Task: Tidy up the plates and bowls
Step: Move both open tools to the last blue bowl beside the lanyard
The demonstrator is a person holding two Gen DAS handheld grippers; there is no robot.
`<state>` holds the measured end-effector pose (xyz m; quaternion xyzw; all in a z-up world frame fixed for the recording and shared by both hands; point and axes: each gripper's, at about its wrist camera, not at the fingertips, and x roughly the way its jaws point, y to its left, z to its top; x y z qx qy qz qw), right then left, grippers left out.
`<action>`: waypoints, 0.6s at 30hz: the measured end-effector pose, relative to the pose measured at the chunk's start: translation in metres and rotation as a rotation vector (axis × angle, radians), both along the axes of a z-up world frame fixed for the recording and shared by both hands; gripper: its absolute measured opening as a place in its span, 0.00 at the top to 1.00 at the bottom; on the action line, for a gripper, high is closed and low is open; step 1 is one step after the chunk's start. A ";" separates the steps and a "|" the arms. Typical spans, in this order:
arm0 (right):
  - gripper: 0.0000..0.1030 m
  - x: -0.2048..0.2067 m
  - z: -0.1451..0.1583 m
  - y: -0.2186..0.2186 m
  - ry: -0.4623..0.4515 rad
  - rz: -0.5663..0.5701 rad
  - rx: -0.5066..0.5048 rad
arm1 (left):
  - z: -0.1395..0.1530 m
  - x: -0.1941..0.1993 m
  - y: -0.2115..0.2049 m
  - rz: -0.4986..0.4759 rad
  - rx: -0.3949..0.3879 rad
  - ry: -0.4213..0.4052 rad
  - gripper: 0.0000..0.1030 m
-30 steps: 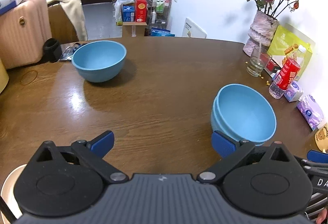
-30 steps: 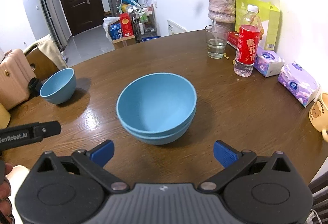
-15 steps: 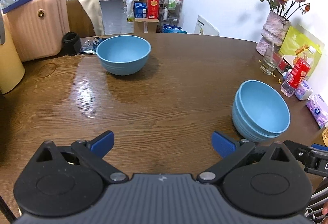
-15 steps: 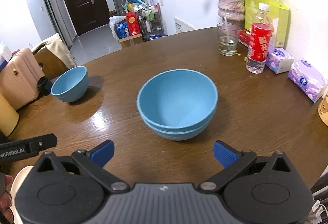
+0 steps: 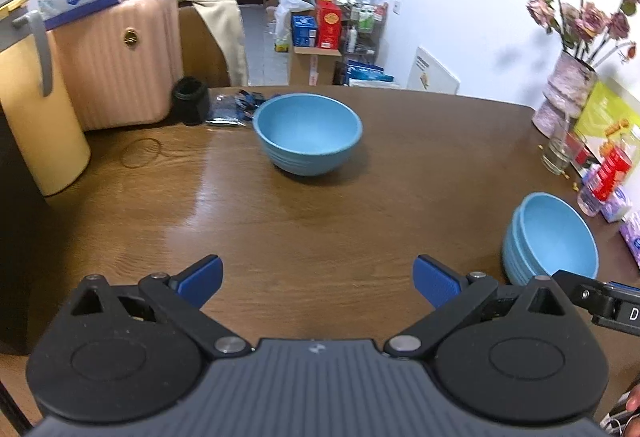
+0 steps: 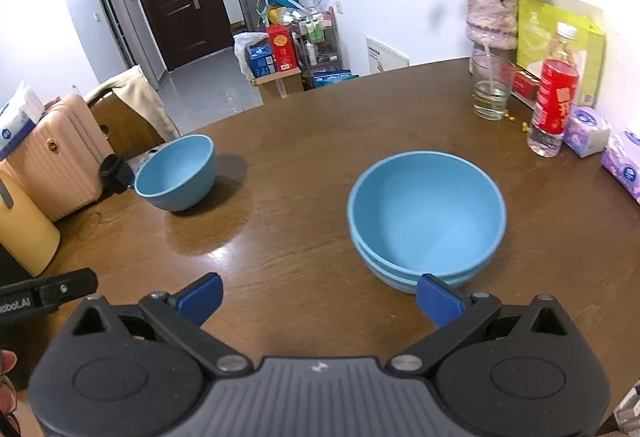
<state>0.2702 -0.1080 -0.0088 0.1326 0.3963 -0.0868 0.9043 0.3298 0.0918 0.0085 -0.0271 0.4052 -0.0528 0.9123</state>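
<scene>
The left gripper (image 5: 318,277) is spread wide, its blue fingertips (image 5: 199,279) far apart and holding nothing; only bare wooden table (image 5: 320,229) lies between them. Straight ahead of it, well apart, a single blue bowl (image 5: 308,133) sits upright on the table. Off to its right, just past the right fingertip, stands a stack of blue bowls (image 5: 550,239), nested one inside another and untouched by this tool. Far to its left are a pale yellow container (image 5: 38,117) and a pink suitcase (image 5: 116,57).

The right gripper (image 6: 320,295) is also wide open and empty. The stack of blue bowls (image 6: 426,215) lies just ahead and a little to its right; the right fingertip (image 6: 440,299) overlaps the stack's near rim in this view, but I cannot tell whether it touches. The single blue bowl (image 6: 176,171) is farther ahead to the left, well apart from the stack. Beyond the stack, to the right, stand a glass (image 6: 490,89) and a red-labelled bottle (image 6: 554,93).
</scene>
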 end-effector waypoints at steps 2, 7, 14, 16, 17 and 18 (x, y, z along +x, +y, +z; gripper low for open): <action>0.00 0.005 0.001 0.006 -0.001 0.001 0.003 | 0.003 0.006 0.010 0.011 -0.002 -0.005 0.00; 0.00 0.025 0.003 0.022 -0.001 0.003 0.006 | 0.010 0.023 0.031 0.028 0.000 -0.014 0.00; 0.00 0.056 0.010 0.041 -0.001 -0.009 0.004 | 0.019 0.051 0.053 0.033 -0.014 -0.023 0.00; 0.00 0.063 0.014 0.048 -0.005 -0.006 0.003 | 0.020 0.060 0.058 0.037 -0.020 -0.022 0.00; 0.00 0.067 0.016 0.052 -0.007 -0.005 0.000 | 0.021 0.064 0.060 0.039 -0.026 -0.020 0.00; 0.00 0.070 0.017 0.056 -0.008 -0.006 -0.003 | 0.021 0.068 0.062 0.041 -0.030 -0.018 0.00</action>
